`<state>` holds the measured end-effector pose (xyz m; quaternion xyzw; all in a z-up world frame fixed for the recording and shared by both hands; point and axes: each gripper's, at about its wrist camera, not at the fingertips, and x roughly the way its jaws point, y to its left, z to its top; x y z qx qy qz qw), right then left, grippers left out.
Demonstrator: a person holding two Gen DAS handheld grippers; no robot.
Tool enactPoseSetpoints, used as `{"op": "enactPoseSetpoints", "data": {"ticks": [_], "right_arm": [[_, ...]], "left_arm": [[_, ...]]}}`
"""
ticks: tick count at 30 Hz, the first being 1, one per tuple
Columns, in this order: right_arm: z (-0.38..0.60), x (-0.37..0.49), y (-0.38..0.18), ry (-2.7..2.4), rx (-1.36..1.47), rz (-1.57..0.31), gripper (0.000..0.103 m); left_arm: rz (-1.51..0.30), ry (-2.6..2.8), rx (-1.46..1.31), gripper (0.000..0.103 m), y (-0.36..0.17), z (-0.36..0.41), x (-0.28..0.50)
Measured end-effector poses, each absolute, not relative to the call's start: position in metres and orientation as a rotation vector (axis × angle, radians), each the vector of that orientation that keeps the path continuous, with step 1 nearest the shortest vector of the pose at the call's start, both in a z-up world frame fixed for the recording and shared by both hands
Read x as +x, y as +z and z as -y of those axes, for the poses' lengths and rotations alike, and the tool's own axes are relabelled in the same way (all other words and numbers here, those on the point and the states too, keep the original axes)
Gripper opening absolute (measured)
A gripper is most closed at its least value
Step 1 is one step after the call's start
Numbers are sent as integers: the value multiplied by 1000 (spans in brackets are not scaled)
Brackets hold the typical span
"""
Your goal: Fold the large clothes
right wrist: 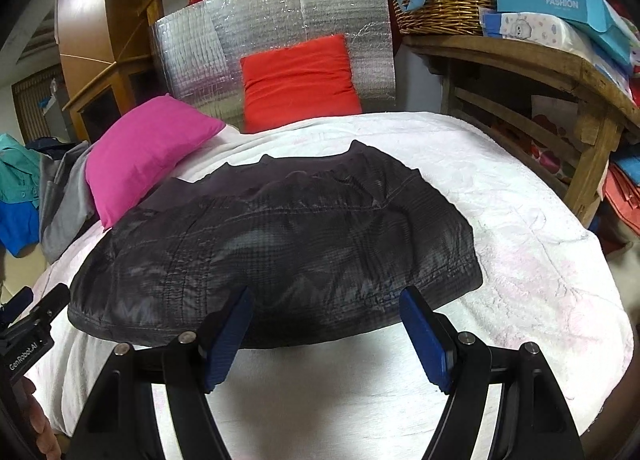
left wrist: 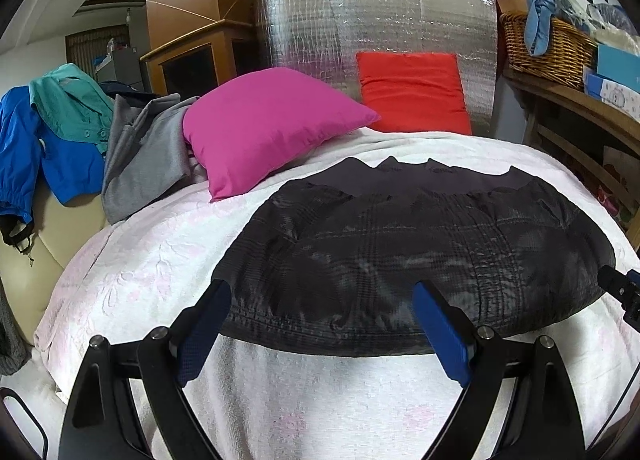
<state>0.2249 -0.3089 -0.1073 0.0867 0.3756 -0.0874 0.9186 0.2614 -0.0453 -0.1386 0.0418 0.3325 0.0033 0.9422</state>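
A dark grey checked jacket [left wrist: 408, 256] lies folded flat on the white bedspread [left wrist: 168, 260]; it also shows in the right wrist view [right wrist: 280, 252]. My left gripper [left wrist: 322, 290] is open and empty, its blue pads just above the jacket's near hem, toward the left half. My right gripper [right wrist: 326, 294] is open and empty over the near hem, toward the right half. The right gripper's body shows at the right edge of the left wrist view [left wrist: 624, 292]. The left gripper's body shows at the left edge of the right wrist view [right wrist: 32, 320].
A pink pillow [left wrist: 268, 128] and a red pillow [left wrist: 412, 92] lie at the far end against a silver foil panel [left wrist: 372, 28]. Grey [left wrist: 144, 156], teal and blue clothes [left wrist: 36, 144] are piled at the left. A wooden shelf [right wrist: 520, 60] with a wicker basket [right wrist: 444, 0] stands at the right.
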Motion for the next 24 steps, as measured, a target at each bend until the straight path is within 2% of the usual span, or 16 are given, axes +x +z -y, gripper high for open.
{"op": "enactPoseSetpoints", "data": {"ticks": [24], "right_arm": [[320,225,-109,-195,190,-768,78]], "left_arm": [[-692,-2,82,92,-139,61,266]]}}
